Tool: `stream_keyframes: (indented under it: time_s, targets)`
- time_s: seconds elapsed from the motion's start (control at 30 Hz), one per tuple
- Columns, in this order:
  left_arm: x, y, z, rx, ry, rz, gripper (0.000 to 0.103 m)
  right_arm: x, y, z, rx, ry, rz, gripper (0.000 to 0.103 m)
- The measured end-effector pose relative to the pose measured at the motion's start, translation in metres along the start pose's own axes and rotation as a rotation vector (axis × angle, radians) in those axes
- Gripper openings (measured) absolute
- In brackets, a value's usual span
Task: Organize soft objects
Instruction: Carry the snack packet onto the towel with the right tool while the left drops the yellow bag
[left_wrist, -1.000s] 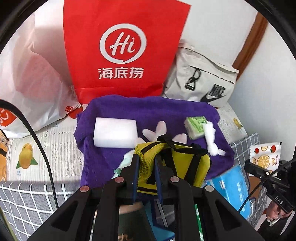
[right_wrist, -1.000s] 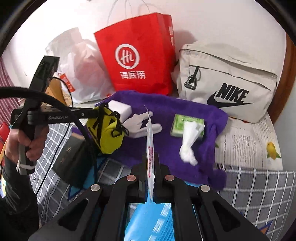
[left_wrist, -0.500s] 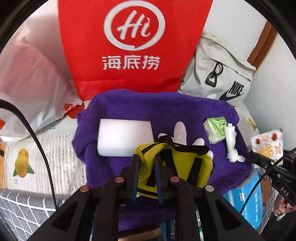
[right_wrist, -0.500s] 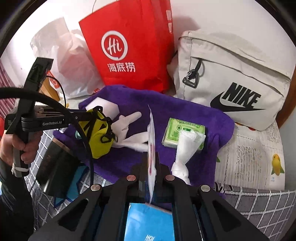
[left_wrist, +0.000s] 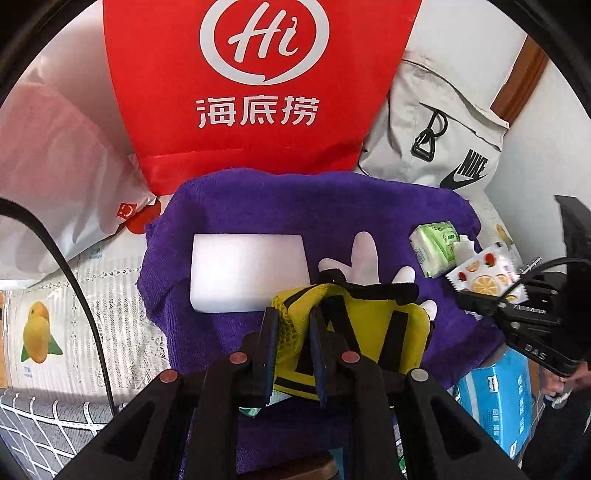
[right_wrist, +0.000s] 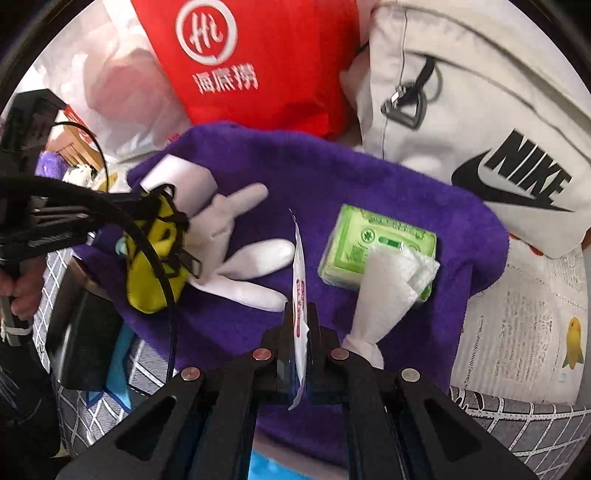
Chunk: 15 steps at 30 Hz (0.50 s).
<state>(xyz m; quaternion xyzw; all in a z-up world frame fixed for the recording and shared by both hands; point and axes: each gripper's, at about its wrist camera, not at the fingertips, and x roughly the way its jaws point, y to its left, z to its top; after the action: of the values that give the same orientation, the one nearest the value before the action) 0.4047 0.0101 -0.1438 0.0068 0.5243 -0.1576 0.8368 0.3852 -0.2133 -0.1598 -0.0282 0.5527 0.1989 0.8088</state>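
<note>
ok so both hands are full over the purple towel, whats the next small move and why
Probably lower the left hand-held gripper a little and release the yellow pouch onto the purple towel. The pouch hangs clamped just above the white glove, while the right hand-held gripper pinches a thin sachet.

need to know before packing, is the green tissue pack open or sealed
Open: a white tissue sticks out of the green tissue pack on the purple towel.
</note>
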Motion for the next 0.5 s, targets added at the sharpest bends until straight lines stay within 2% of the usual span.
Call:
stream_keyframes:
  time_s: [0.13, 0.27, 0.43, 0.5]
  targets:
    - [0.0, 0.001, 0.0, 0.005, 0.002, -0.008, 0.018, 0.012, -0.006, 0.002, 0.01, 0.054, 0.036, 0.004]
    - [0.0, 0.002, 0.0, 0.008, 0.002, -0.014, 0.018, 0.022, -0.008, 0.002, 0.014, 0.092, 0.033, 0.004]
    - [0.0, 0.002, -0.001, 0.019, -0.001, -0.015, 0.019, 0.028, -0.011, 0.005, 0.015, 0.098, 0.037, 0.004]
    - [-0.001, 0.002, -0.001, 0.017, -0.002, -0.018, 0.024, 0.027, -0.01, 0.004, 0.01, 0.099, 0.037, 0.007]
